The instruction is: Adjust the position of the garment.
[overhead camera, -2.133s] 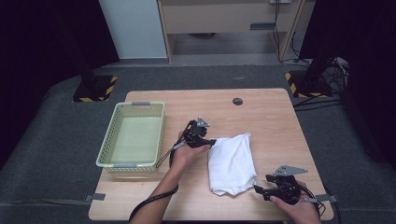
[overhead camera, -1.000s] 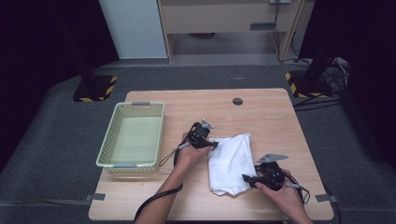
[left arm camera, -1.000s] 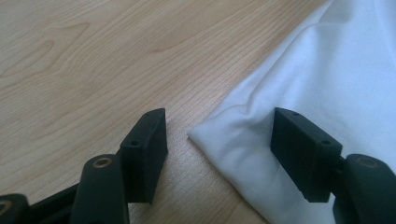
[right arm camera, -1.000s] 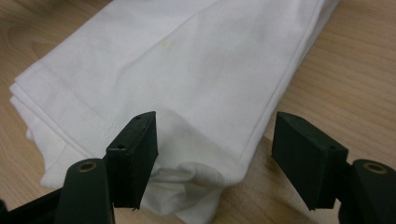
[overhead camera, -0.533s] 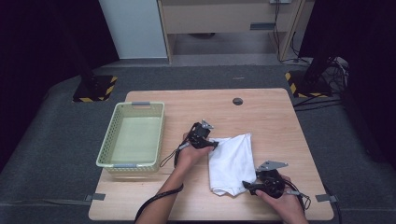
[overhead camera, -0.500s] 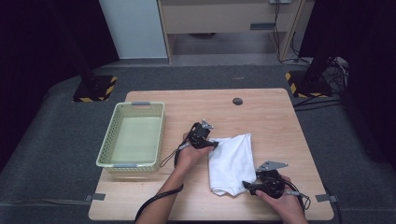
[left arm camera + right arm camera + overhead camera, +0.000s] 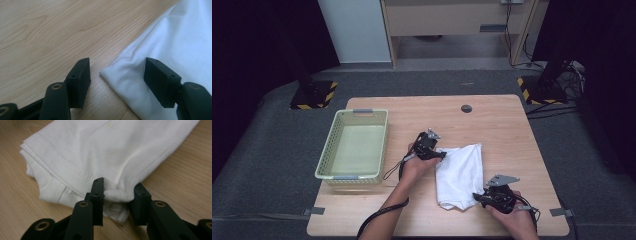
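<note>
A folded white cloth [image 7: 460,172] lies on the wooden table [image 7: 502,130], right of centre. My left gripper [image 7: 440,154] sits at the cloth's far left corner. In the left gripper view it [image 7: 117,63] stands open, and the cloth's corner [image 7: 125,75] lies on the wood between its jaws, touching neither. My right gripper [image 7: 479,196] is at the cloth's near right corner. In the right gripper view it [image 7: 117,191] is shut on a bunched fold of the cloth [image 7: 116,195], and the hemmed layers [image 7: 75,170] spread out beyond it.
A pale green plastic basket [image 7: 328,150] with nothing in it stands on the left of the table. A dark round hole [image 7: 467,108] is in the tabletop near its far edge. Bare wood runs along the right side and the far half.
My right gripper has come in from the table's front right to the cloth's near corner and closed on its fold. The left gripper has barely moved.
</note>
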`<state>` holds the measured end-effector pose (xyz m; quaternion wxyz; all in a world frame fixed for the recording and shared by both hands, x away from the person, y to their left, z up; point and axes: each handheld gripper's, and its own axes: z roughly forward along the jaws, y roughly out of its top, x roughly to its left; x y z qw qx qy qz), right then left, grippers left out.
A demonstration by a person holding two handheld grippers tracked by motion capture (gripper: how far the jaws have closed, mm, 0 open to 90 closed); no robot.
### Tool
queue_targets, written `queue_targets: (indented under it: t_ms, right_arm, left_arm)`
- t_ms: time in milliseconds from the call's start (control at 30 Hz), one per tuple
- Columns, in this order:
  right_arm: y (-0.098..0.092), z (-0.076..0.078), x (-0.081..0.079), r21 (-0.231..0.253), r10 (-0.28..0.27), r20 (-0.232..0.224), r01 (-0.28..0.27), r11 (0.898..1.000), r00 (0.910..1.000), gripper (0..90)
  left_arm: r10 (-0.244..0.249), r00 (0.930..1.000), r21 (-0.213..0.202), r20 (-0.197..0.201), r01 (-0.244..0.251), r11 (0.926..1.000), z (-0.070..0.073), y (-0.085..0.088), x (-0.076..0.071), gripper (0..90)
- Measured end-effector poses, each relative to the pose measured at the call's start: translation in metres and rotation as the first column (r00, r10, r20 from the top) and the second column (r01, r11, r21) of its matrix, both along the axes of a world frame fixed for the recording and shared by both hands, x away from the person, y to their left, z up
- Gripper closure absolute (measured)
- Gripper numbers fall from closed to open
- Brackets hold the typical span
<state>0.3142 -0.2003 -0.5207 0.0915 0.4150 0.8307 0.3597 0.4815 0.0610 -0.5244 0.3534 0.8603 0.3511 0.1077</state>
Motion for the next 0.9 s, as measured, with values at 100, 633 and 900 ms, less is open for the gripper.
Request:
queue_targets:
  t_ms: [100,633,900]
  right_arm:
    - [-0.0004,0.0009,0.0029,0.019,0.009,-0.037,-0.009,1.000,0.9993,75.9]
    - [0.0013,0.0028,0.0070,0.004,0.034,-0.042,-0.034,0.999,0.9985,78.4]
    - [-0.0021,0.0016,0.0079,0.028,0.059,-0.028,-0.059,0.998,0.9978,79.7]
  left_arm:
    - [-0.008,1.0000,-0.005,0.000,0.008,0.9999,0.0000,-0.0015,-0.0016,42.9]
    - [-0.031,0.9993,-0.039,-0.022,0.030,0.9988,0.0009,-0.0045,-0.0075,71.0]
    - [-0.014,0.9991,-0.041,-0.040,0.013,0.9991,0.0039,-0.0061,-0.0100,80.8]
